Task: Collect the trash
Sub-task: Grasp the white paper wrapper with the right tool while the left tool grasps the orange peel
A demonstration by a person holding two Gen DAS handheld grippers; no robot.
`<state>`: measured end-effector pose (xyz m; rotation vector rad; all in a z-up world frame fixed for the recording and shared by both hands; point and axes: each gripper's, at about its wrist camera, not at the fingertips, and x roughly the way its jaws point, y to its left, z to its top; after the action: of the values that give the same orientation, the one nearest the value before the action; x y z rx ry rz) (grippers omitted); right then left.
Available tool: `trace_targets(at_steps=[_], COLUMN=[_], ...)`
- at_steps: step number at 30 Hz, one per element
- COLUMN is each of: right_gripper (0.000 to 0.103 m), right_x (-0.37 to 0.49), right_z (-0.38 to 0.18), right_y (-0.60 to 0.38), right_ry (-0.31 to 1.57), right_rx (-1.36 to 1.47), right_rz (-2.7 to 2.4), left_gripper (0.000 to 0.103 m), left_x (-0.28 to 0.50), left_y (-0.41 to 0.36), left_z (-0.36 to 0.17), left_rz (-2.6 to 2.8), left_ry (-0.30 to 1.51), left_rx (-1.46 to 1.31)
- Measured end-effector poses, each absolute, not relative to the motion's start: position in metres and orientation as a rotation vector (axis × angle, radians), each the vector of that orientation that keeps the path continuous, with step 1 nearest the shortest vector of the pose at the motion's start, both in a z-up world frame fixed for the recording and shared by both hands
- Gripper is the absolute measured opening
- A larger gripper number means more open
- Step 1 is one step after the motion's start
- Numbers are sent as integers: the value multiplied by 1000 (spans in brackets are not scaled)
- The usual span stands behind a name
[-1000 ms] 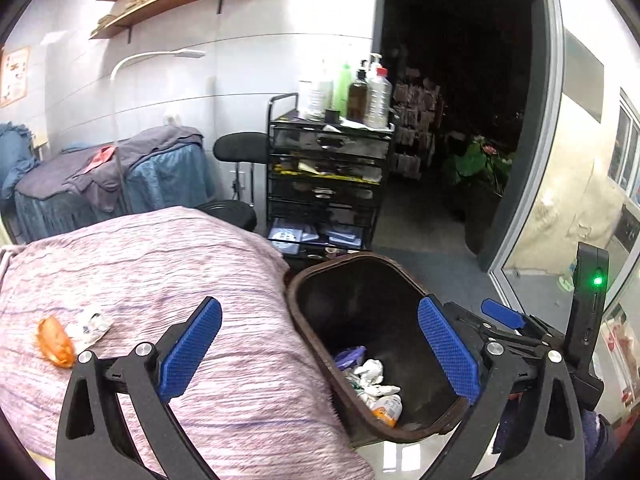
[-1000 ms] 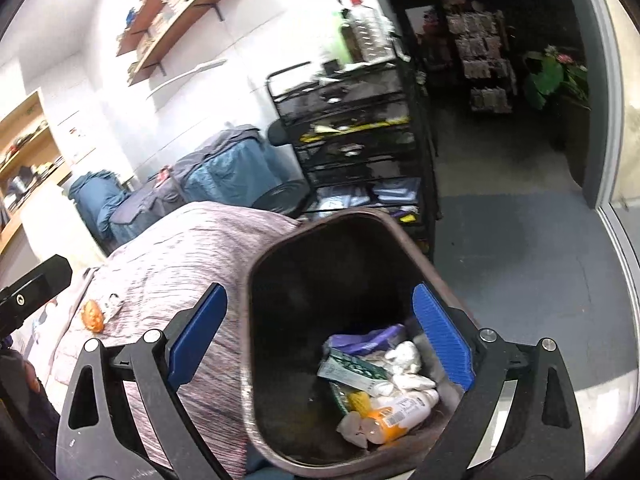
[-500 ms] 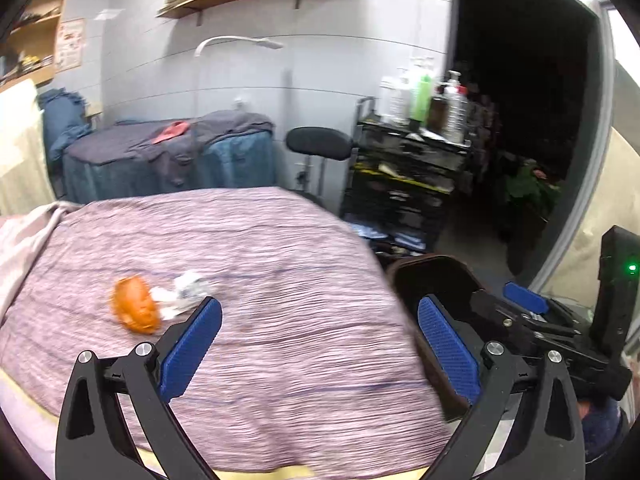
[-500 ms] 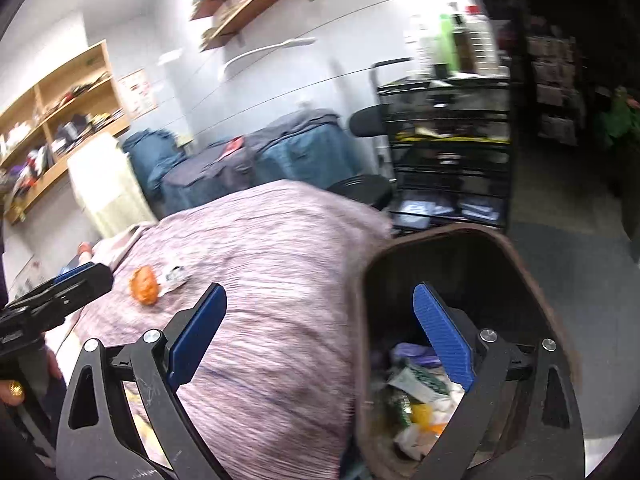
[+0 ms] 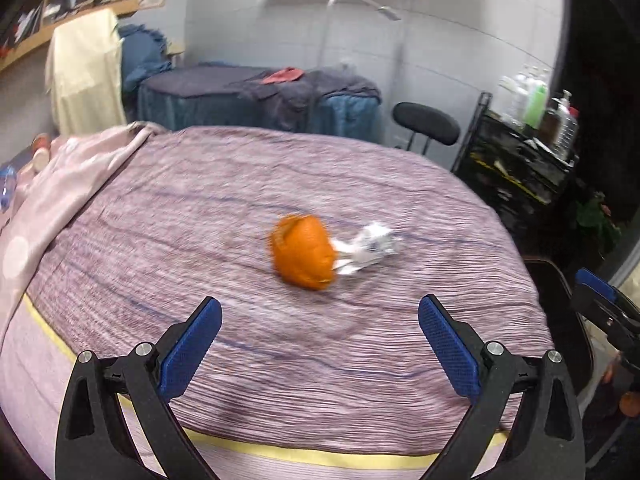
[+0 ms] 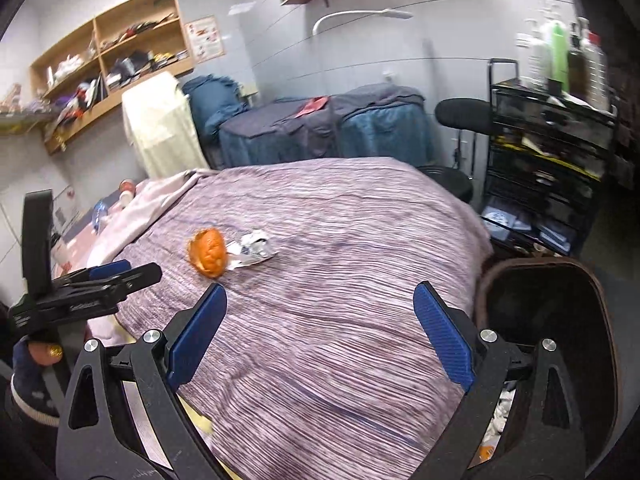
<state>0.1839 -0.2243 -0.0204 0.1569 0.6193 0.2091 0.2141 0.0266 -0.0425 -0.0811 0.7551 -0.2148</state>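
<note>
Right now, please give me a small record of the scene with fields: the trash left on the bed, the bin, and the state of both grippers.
trash on bed: orange crumpled wrapper touching white crumpled paper, both on the purple striped bed cover
bin: dark brown plastic trash bin beside the bed, trash already inside
left gripper: open, empty, aimed at the orange wrapper
right gripper: open, empty, between bed and bin

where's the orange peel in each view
Left wrist: orange peel at picture centre, on the striped bed cover, ahead of the open left gripper.
Right wrist: orange peel left of centre, beyond the open right gripper.
Shared landmark: crumpled white wrapper touching the peel's right side.
</note>
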Motion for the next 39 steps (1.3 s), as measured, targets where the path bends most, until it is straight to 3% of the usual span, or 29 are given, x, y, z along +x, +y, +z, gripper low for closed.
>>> trace_targets(at_steps=[6, 18, 19, 20, 22, 23, 34, 39], right_gripper=[93, 93, 93, 93, 93, 93, 93, 72], right_x=[217, 262, 265, 269, 277, 281, 340, 368], right_z=[-26, -39, -40, -41, -44, -46, -70, -86], right_y=[-190, -162, -161, -159, -156, -154, -104, -91], right_ry=[671, 739, 746, 753, 767, 774, 890, 948], right_rx=[102, 71, 71, 69, 61, 55, -55, -89], right_rz=[248, 246, 246, 246, 246, 249, 298, 284], left_gripper=[97, 95, 92, 78, 67, 54, 49, 49], left_x=[245, 311, 316, 318, 317, 312, 290, 289], left_y=[59, 19, 16, 15, 14, 16, 56, 55], left_z=[-61, -81, -83, -85, -87, -85, -72, -74], left_rz=[-210, -237, -237, -239, -232, -249, -178, -176], left_ry=[844, 956, 963, 968, 967, 946, 824, 821], left_rx=[-183, -109, -107, -106, -94, -106, -226, -224])
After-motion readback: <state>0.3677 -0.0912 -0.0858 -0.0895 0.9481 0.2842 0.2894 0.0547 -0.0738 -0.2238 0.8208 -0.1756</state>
